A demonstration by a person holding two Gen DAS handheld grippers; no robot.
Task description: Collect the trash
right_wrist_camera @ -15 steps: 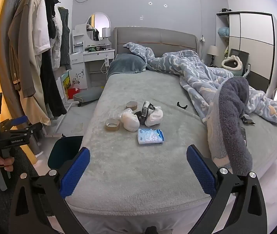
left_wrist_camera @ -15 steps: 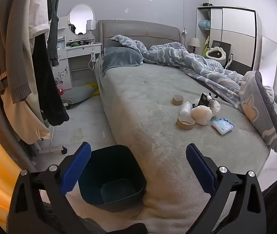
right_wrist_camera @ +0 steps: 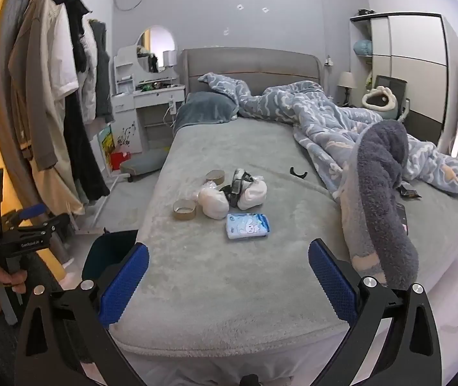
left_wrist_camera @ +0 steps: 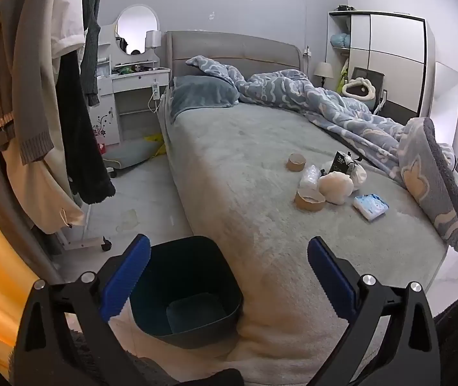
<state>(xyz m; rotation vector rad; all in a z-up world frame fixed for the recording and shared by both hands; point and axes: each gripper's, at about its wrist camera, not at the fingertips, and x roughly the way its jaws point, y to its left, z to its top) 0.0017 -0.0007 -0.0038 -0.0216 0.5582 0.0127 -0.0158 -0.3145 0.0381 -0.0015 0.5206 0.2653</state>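
Observation:
Trash lies in a cluster on the grey bed [right_wrist_camera: 245, 273]: two brown tape rolls [right_wrist_camera: 184, 209] [right_wrist_camera: 215, 176], crumpled white bags [right_wrist_camera: 213, 201], a black wrapper [right_wrist_camera: 238, 178] and a blue tissue pack [right_wrist_camera: 247, 226]. The cluster also shows in the left wrist view, with the near tape roll [left_wrist_camera: 309, 200] and tissue pack [left_wrist_camera: 370, 206]. A dark blue bin [left_wrist_camera: 185, 289] stands on the floor at the bed's left corner. My left gripper [left_wrist_camera: 229, 276] is open and empty above the bin and bed edge. My right gripper [right_wrist_camera: 229, 283] is open and empty over the bed's foot.
Coats hang on a rack [right_wrist_camera: 51, 103] at left. A blue patterned duvet [right_wrist_camera: 341, 122] and a rolled grey blanket [right_wrist_camera: 383, 206] cover the bed's right side. A white dresser [left_wrist_camera: 132, 96] and a floor cushion [left_wrist_camera: 132, 154] stand beyond the bin. A black clip [right_wrist_camera: 298, 172] lies on the bed.
Both views shifted only slightly; the left gripper edged a little to the right over the bin. Both grippers stay open and empty.

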